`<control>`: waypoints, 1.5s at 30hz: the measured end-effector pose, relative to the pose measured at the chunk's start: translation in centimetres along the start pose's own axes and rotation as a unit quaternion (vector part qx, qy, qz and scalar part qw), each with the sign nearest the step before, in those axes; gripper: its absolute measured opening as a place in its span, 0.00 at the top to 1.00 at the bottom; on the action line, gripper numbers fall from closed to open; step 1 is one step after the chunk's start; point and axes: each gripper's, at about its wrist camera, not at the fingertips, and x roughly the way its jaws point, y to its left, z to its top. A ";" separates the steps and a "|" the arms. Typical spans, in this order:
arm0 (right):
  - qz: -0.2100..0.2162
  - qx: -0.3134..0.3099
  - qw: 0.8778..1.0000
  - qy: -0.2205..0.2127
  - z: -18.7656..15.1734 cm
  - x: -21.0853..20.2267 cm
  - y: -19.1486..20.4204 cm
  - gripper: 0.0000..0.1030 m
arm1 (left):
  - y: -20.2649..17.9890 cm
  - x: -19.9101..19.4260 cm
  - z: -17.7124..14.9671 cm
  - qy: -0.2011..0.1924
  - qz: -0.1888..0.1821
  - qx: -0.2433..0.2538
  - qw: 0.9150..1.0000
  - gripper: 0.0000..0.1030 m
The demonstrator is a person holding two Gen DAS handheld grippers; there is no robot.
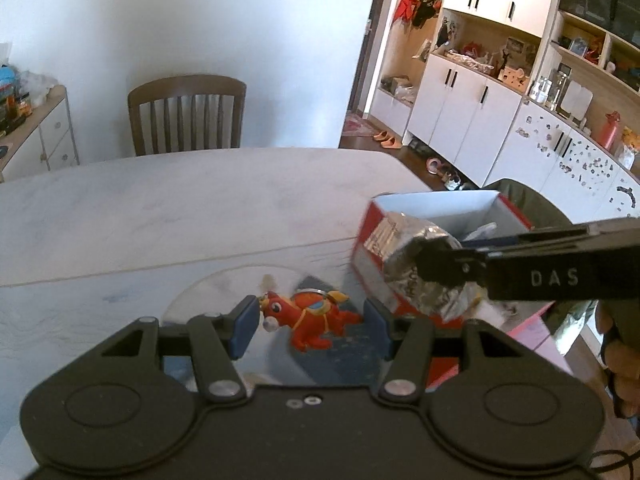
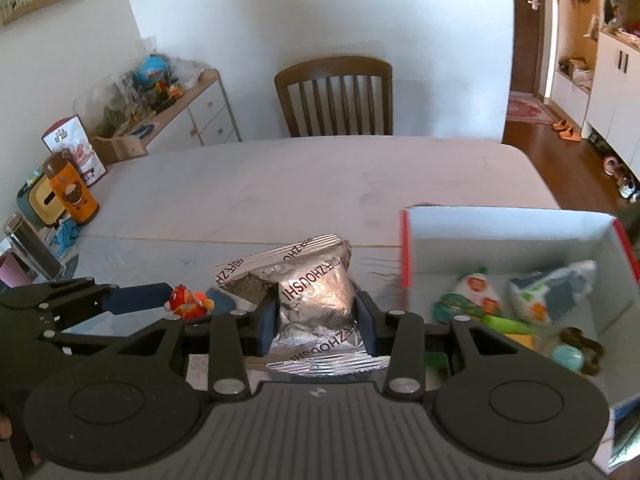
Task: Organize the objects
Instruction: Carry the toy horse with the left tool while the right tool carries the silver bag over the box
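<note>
Right gripper (image 2: 316,320) has its fingers clamped on a crinkly silver foil packet (image 2: 314,300), held up just left of the red-and-white box (image 2: 500,228). I'd lift it clear over the box wall, then drop it among the toys inside. Left gripper (image 1: 310,322) fingers are spread wide around the little red horse toy (image 1: 308,318) on the bench (image 1: 160,208), not squeezing it. Nothing really blocks the path.

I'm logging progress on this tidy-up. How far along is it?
Partly done: several toys and packets already lie in the red-and-white box. In hand: the right hand-held gripper is shut on a silver foil packet, not yet in the box. Left: the red toy horse lies on the table between the open left hand-held gripper.
</note>
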 end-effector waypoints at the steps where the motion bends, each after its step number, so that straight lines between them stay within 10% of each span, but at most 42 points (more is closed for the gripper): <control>1: -0.002 -0.002 1.000 -0.004 -0.2 -0.7 -0.6 0.61 | -0.9 -0.1 0.2 -0.001 0.001 0.003 1.000 0.46; 22: -0.019 0.007 0.999 -0.026 -3.2 -7.2 -15.7 0.61 | -14.7 3.3 1.7 -0.010 0.009 0.032 0.999 0.46; 45: -0.051 0.003 0.998 0.026 -3.8 -1.8 -22.5 0.61 | -17.5 14.3 5.2 0.045 0.038 0.052 0.997 0.46</control>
